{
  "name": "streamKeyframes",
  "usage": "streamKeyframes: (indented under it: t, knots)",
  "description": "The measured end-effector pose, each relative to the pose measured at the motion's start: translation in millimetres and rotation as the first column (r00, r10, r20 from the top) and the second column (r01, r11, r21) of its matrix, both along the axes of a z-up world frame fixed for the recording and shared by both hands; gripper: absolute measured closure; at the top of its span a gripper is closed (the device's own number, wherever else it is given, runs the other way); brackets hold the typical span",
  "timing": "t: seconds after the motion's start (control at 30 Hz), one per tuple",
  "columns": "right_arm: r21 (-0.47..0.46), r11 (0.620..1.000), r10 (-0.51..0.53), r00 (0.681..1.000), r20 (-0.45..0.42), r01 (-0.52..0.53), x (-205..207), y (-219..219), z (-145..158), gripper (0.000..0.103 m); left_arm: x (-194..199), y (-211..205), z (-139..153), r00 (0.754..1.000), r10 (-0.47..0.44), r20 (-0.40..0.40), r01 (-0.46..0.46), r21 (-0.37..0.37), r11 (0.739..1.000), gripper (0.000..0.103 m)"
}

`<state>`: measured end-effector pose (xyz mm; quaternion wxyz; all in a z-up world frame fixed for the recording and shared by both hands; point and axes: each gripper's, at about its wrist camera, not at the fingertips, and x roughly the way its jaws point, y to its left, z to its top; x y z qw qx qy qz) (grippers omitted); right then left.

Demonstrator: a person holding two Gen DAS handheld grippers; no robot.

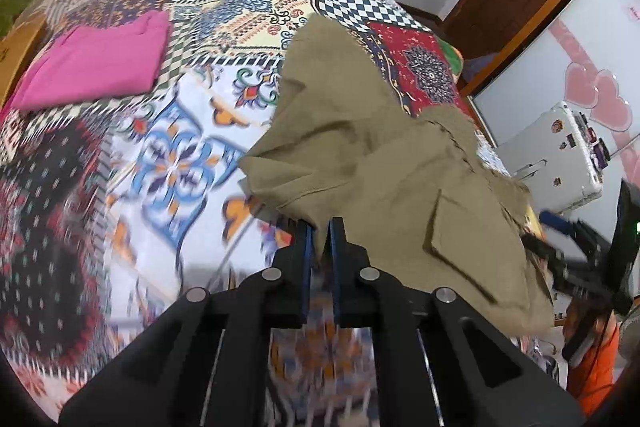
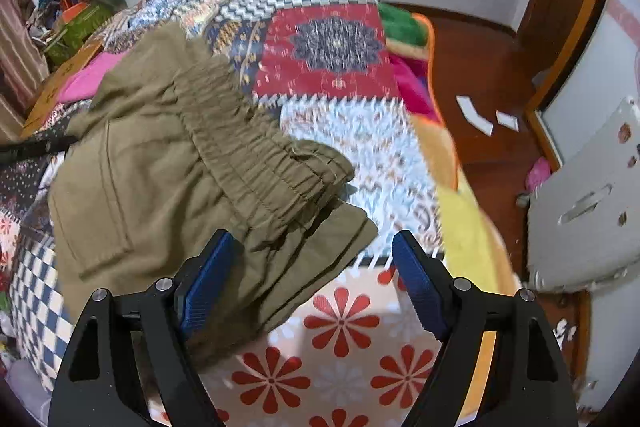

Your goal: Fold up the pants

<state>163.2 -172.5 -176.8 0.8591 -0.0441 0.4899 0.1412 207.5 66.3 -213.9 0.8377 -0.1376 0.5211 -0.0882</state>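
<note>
No legible text, brand or number is seen in either view; the stickers on the white case at right are too blurred.

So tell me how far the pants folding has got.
Done: a pink garment lies folded flat on the bedspread. In hand: the khaki pants are bunched and partly doubled over, the left gripper shut on their edge. The right gripper is open at the waistband, gripping nothing. Left: flatten the pants, finish the folds, probably set them beside the pink one.
</note>
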Motion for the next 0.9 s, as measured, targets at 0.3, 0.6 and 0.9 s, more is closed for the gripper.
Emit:
streamKeyframes:
  t: [0.3, 0.6, 0.9]
  knots:
    - [0.029, 0.994, 0.101, 0.992, 0.081, -0.103, -19.7, 36.0, 31.5, 0.025, -79.0, 15.2, 16.4, 0.997, 0.065, 0.045, -0.067, 0.039, 0.997, 0.103]
    - [0.013, 0.984, 0.176, 0.982, 0.070, -0.177, -38.4, 70.9, 25.8, 0.025, -99.7, 42.7, 23.8, 0.992, 0.114, 0.050, -0.117, 0.061, 0.991, 0.095]
    - [0.022, 0.996, 0.082, 0.997, 0.010, -0.082, -37.6, 40.8, 10.6, 0.025, -22.2, 38.9, 10.1, 0.996, 0.078, 0.030, -0.078, -0.006, 0.997, 0.047]
